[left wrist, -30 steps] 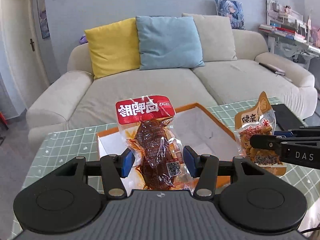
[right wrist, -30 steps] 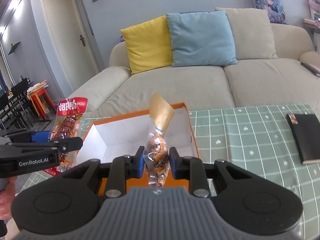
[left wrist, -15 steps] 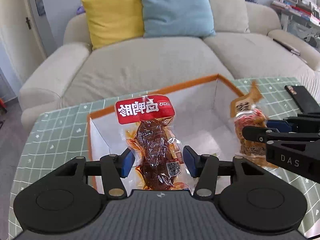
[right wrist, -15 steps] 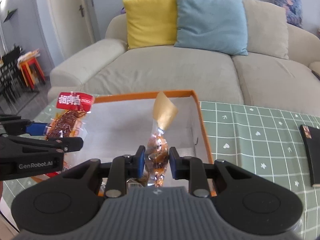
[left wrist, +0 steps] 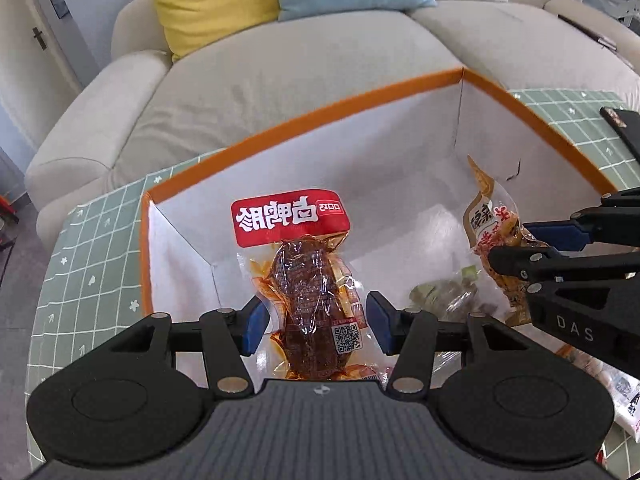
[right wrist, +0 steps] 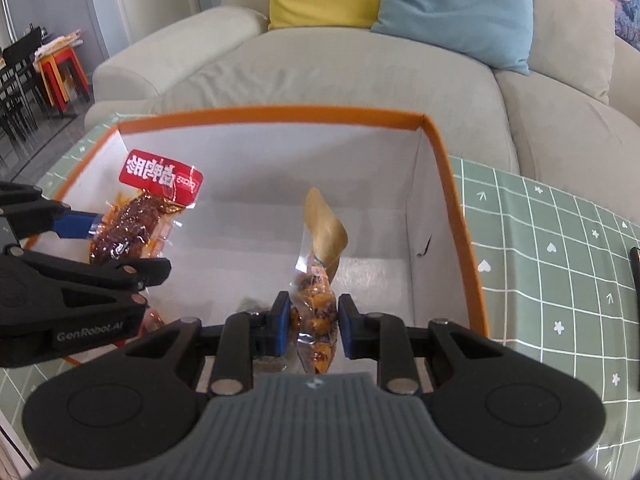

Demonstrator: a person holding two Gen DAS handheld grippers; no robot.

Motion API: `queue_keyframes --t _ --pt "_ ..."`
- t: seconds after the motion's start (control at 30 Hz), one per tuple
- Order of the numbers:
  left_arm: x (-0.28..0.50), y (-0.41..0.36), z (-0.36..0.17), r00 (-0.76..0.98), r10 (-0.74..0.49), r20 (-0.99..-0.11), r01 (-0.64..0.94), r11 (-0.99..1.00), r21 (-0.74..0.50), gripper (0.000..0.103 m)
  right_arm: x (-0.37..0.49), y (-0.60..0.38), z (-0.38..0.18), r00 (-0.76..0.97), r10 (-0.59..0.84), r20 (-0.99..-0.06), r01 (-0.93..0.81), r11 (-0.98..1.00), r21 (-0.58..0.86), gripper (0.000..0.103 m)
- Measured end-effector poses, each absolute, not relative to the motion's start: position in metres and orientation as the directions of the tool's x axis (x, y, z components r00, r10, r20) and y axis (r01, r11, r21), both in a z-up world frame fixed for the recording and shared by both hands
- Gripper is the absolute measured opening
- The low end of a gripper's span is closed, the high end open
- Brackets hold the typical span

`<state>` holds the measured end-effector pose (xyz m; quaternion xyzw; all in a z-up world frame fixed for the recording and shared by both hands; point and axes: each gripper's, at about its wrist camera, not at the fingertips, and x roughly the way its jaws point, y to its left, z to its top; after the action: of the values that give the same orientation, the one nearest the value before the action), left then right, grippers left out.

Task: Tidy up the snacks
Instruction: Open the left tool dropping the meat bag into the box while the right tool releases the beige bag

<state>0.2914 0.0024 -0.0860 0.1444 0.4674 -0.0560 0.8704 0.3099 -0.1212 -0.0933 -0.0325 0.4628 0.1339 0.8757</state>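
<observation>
My left gripper (left wrist: 314, 322) has its jaws about half open yet clamped on the lower sides of the red-topped meat pouch (left wrist: 306, 280), and my right gripper (right wrist: 311, 322) has its jaws nearly closed on the tan-topped snack pouch (right wrist: 316, 280); both hang over the open orange-rimmed box (right wrist: 456, 200) on the green checked surface (right wrist: 560, 260). Both packs look light, soft and slippery, so I judge the filled middle safer than the floppy top seal. The red header bears white Chinese characters with a QR code below; "GenRobot.AI" and "DAS" mark the grippers.
</observation>
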Motion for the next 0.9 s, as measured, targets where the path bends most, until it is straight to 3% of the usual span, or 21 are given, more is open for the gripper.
queue_keyframes --t 0.3,0.37,0.63,0.9 --pt "0.297 -0.007 -0.098 0.524 0.112 -0.844 0.246 0.929 0.277 0.063 0.314 -0.117 -0.104 0.515 0.182 -0.838 -0.269 0.962 0.043 0.022" --pt "0.296 -0.009 -0.099 0.529 0.127 -0.839 0.252 0.920 0.298 0.053 0.314 -0.116 -0.103 0.516 0.178 -0.838 -0.272 0.962 0.036 0.022" --pt "0.289 -0.012 -0.094 0.542 0.146 -0.828 0.264 0.905 0.333 0.055 0.309 -0.109 -0.092 0.544 0.151 -0.826 -0.285 0.959 -0.013 0.024" --pt "0.274 -0.011 -0.075 0.583 0.136 -0.801 0.237 0.914 0.328 0.062 0.299 -0.110 -0.077 0.568 0.094 -0.818 -0.258 0.964 -0.068 0.043"
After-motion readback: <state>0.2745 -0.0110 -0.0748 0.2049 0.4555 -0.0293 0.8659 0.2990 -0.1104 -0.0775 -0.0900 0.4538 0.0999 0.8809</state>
